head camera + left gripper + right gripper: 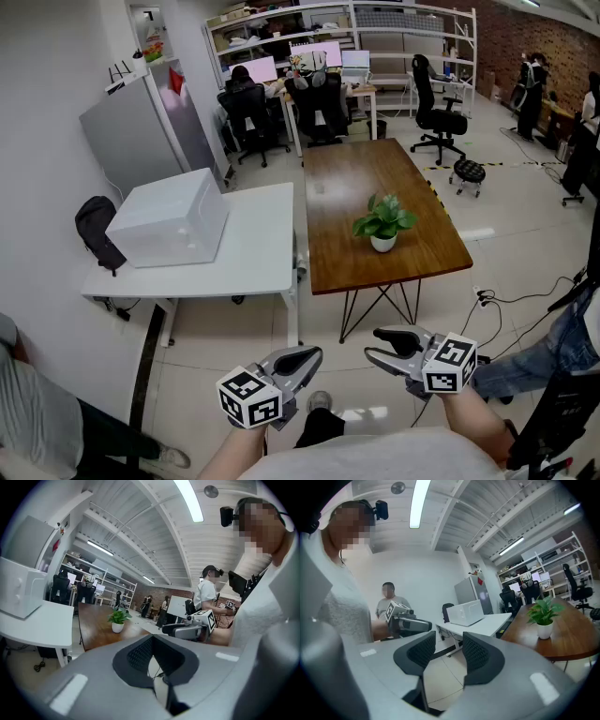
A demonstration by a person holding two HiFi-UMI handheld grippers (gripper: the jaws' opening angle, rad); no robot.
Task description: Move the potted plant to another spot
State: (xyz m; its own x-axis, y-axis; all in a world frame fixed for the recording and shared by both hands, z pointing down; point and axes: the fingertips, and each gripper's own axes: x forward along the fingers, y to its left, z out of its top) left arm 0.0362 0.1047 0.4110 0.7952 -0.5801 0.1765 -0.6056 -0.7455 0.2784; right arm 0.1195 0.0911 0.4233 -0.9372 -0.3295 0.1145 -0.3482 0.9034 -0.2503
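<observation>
The potted plant (383, 225), green leaves in a small white pot, stands near the front right of the brown wooden table (356, 178). It also shows in the left gripper view (117, 619) and the right gripper view (543, 616). Both grippers hover over the floor, well short of the table's near edge. My left gripper (305, 358) (152, 639) has its tips together with nothing between them. My right gripper (384, 349) (449, 641) shows a clear gap between its pads, and it holds nothing. Each gripper appears in the other's view, right (180, 630) and left (415, 625).
A white table (253, 244) carrying a white box (172, 217) adjoins the wooden table on the left. A black backpack (97, 230) hangs at its far side. Office chairs, desks and a stool (468, 172) stand behind. A person in jeans (525, 361) is close on the right.
</observation>
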